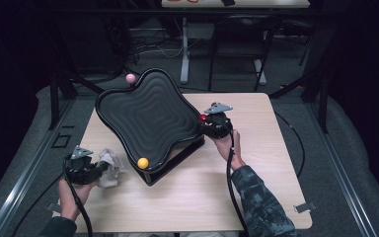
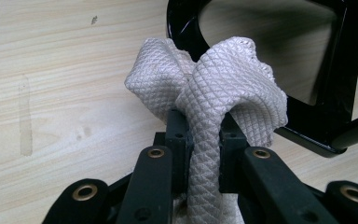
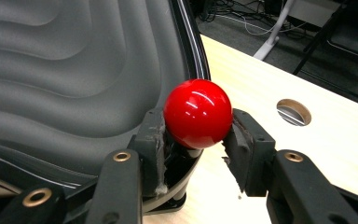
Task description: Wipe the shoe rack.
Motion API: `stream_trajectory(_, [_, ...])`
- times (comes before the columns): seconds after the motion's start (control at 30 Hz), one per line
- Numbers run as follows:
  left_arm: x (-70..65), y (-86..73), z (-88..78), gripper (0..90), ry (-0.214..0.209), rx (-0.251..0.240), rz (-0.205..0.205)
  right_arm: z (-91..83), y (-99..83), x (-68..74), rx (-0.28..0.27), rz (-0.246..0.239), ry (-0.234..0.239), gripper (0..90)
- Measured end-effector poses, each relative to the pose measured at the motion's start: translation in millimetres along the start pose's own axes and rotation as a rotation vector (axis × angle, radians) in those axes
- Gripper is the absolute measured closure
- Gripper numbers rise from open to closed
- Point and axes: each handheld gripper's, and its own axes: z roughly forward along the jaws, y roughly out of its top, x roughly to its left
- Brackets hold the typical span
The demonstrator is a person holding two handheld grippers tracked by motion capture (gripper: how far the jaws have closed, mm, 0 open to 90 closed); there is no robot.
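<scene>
A black wavy tray (image 1: 148,113) stands tilted on a black stand on the wooden table (image 1: 261,158). At its right rim my right gripper (image 1: 206,121) is shut on a glossy red ball (image 1: 203,118). In the right gripper view the red ball (image 3: 197,113) sits between the pads, over the tray's edge (image 3: 193,51). A pink ball (image 1: 131,78) rests at the tray's far rim and an orange ball (image 1: 142,162) at its low near rim. My left gripper (image 1: 98,169) is shut on a crumpled white cloth (image 2: 214,84) on the table, left of the tray.
The tray's black stand (image 2: 335,93) rises just beyond the cloth. A round hole (image 3: 293,112) is cut in the tabletop to the right of the tray. Beyond the table's far edge are desk legs and cables (image 1: 185,54) on the floor.
</scene>
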Motion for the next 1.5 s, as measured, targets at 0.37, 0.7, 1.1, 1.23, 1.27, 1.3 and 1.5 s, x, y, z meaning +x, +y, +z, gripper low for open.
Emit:
stream_trajectory(0.37, [-4.4, 0.8, 3.1, 79.0, -0.009, -0.001, 0.007, 9.9, 7.5, -11.4, 0.019, 0.003, -0.015, 59.7])
stream_trajectory(0.7, [-7.8, 1.7, 5.8, 78.9, -0.015, 0.006, 0.013, 14.5, 10.5, -25.9, 0.040, 0.010, -0.041, 60.2])
stream_trajectory(1.1, [-11.4, 3.1, 7.7, 79.0, -0.026, 0.008, 0.026, 21.0, 9.3, -44.2, 0.069, 0.022, -0.074, 60.4])
stream_trajectory(1.23, [-13.1, 3.2, 8.8, 78.9, -0.029, 0.009, 0.026, 11.5, 8.9, -43.6, 0.052, 0.055, -0.058, 53.3])
stream_trajectory(1.27, [-13.3, 3.2, 8.8, 78.9, -0.030, 0.008, 0.027, 7.8, 7.9, -42.8, 0.052, 0.068, -0.043, 51.0])
stream_trajectory(1.3, [-13.7, 3.1, 8.6, 78.9, -0.032, 0.010, 0.026, 3.9, 6.5, -41.2, 0.047, 0.077, -0.028, 47.6])
stream_trajectory(1.5, [-14.9, 3.3, 8.9, 79.0, -0.029, 0.009, 0.029, -27.5, -3.8, -19.2, 0.036, 0.071, 0.044, 36.1])
